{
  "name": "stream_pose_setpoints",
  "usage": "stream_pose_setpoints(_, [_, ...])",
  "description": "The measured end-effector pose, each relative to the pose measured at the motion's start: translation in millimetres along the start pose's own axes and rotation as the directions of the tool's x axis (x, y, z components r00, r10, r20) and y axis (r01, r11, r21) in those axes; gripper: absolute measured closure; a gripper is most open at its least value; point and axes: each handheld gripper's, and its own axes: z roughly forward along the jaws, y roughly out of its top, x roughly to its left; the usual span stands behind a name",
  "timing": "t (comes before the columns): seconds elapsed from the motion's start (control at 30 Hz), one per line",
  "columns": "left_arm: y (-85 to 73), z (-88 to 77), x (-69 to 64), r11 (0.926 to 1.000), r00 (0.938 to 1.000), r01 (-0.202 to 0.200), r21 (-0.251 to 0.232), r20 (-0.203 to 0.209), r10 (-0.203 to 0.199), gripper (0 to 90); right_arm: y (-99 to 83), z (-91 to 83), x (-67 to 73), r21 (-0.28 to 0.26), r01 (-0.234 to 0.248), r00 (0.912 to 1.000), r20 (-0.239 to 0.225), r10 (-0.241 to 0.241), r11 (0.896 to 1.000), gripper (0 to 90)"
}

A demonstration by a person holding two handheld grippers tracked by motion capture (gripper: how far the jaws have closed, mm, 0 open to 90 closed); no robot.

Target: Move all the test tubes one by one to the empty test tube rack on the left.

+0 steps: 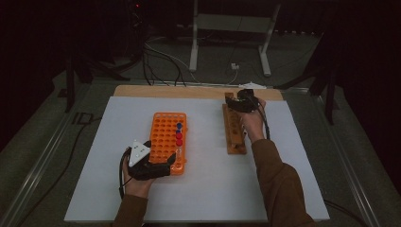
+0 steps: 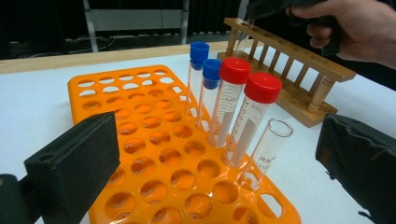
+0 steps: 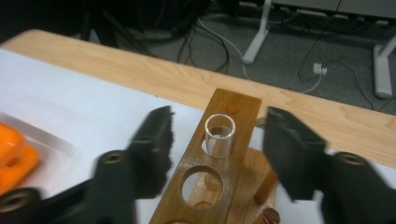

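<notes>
Between blurred jaws, glass tube [image 3: 220,135], base hidden in wooden rack [image 3: 219,172].

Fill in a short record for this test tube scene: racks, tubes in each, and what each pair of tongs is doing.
orange rack: two blue-capped tubes, two red-capped tubes, one uncapped tube, all in one row
wooden rack: one clear uncapped tube in the far end hole
left tongs: open, at the orange rack's near end
right tongs: jaws either side of the clear tube, not touching
</notes>
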Motion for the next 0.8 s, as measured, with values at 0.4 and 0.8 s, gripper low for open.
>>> stream_pose_setpoints(0.4, [-0.5, 0.6, 0.1, 1.0, 1.0, 0.005, 0.001, 0.002, -0.005, 0.3, 1.0, 10.6, 5.9, 0.038, 0.053, 0.9979, 0.035, -0.054, 0.998, 76.3])
stream_pose_setpoints(0.8, [-0.6, 2.1, -1.8, 1.0, 1.0, -0.007, 0.003, 0.001, 0.007, 0.3, 10.3, -23.0, 8.6, -0.087, 0.061, 0.9973, 0.046, -0.057, 0.994, 76.7])
